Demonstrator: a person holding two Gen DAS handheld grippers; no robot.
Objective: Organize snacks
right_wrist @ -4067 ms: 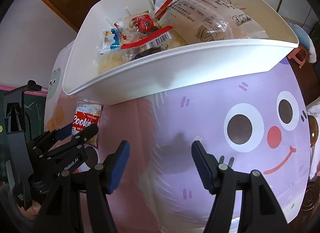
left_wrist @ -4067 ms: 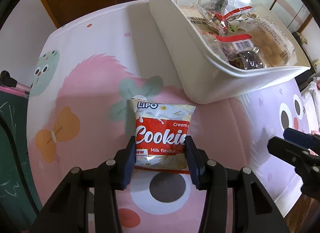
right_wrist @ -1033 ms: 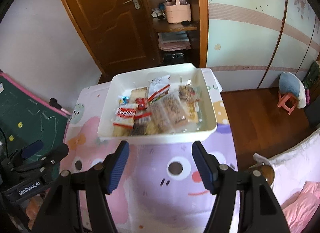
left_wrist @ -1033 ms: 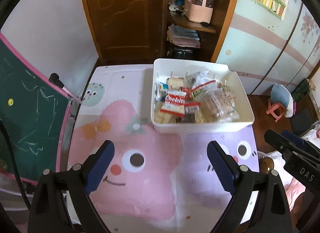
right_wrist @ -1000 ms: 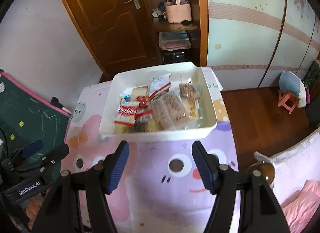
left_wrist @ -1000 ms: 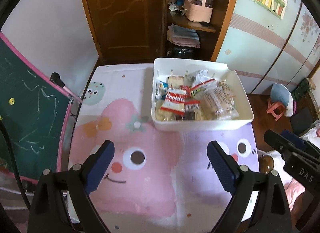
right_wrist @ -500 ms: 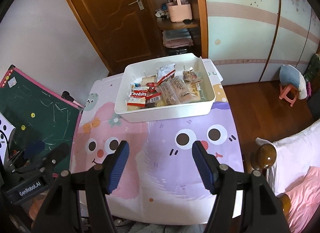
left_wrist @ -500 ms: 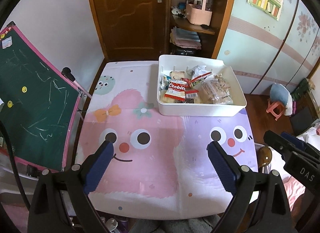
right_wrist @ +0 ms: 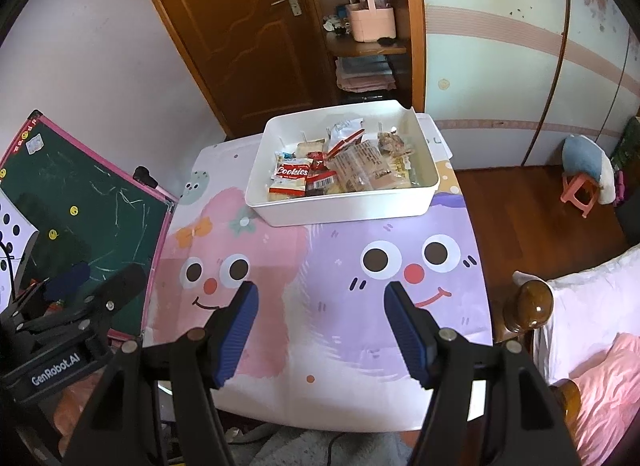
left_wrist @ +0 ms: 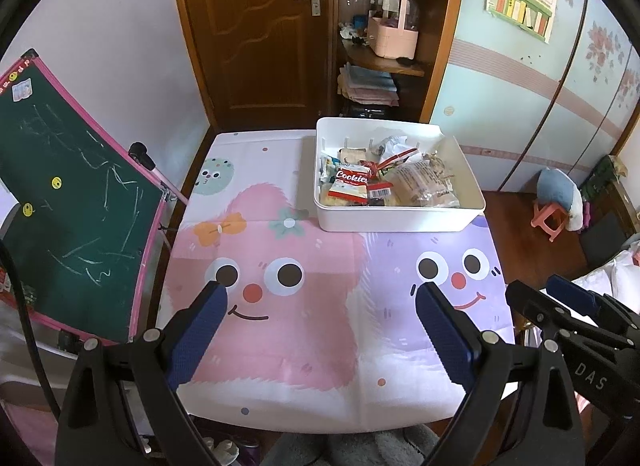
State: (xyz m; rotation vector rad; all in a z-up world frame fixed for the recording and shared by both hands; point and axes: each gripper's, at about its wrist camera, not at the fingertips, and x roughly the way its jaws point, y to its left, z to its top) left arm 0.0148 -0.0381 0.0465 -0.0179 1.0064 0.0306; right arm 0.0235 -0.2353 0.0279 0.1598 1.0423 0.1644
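Where the snacks sit, all is gathered in one place: a white bin [left_wrist: 400,221] at the far end of the table [left_wrist: 304,346], toward its right side, resting on the cartoon tablecloth [right_wrist: 320,330]. Inside lies a red and white Cookies packet [left_wrist: 349,182] at the left, flat on other wrappers. Beside it, a small red-banded packet [left_wrist: 379,189], and to the right a large clear bag of pale biscuits [left_wrist: 420,185]. More wrappers are heaped toward the back wall of the bin; too small to tell apart.

Cloth in front of the bin: pink creature face on the left, purple face on the right. No packets on it.

Left tongs [left_wrist: 320,330] hang over the near part of the table, blue pads spread wide, nothing between them. Right tongs [right_wrist: 320,326] hang alongside, over the purple face, standing about half open, also empty. Both well apart from the bin. Each pair shows at the edge of the other's view.

Round about: green chalkboard with pink frame [left_wrist: 68,201] leaning at the table's left. Brown wooden door [left_wrist: 256,25] behind, open shelves next to it holding a pink basket [left_wrist: 394,35]. Pink stool [left_wrist: 550,217] on the wooden floor at right. Bed corner with a brown knob [right_wrist: 534,306] near the right tongs.
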